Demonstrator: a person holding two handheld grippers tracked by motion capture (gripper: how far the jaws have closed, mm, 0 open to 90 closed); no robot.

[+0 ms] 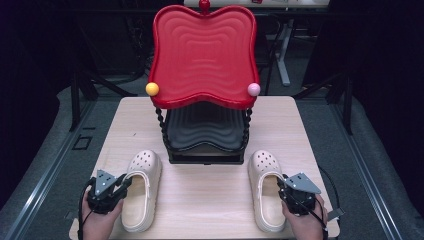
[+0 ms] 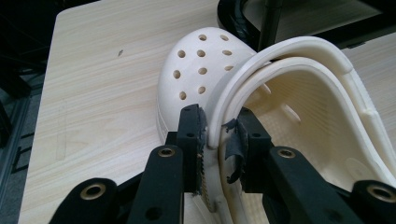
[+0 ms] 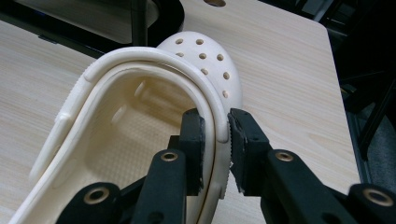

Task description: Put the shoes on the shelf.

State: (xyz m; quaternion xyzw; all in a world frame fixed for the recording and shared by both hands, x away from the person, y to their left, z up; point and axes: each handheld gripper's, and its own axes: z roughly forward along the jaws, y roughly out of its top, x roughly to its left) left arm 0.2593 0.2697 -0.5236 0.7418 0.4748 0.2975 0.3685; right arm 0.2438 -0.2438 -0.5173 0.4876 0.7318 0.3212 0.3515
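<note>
Two cream clogs lie on the wooden table (image 1: 205,200), toes pointing away from me. My left gripper (image 1: 124,182) is shut on the left clog (image 1: 142,192), at its outer side wall. In the left gripper view, the jaws of that gripper (image 2: 218,122) pinch the left clog (image 2: 201,65) by its rim and folded-forward heel strap. My right gripper (image 1: 281,183) is shut on the right clog (image 1: 265,197) at its outer rim. In the right gripper view, this gripper (image 3: 215,122) squeezes the right clog (image 3: 205,51) at wall and strap together. Both clogs rest on the tabletop.
A two-tier rack stands at the table's far middle, between and beyond the clogs. It has a red wavy top tray (image 1: 202,50) and a black lower tray (image 1: 205,127). A yellow ball (image 1: 152,88) and a pink ball (image 1: 254,89) cap its posts. Dark floor surrounds the table.
</note>
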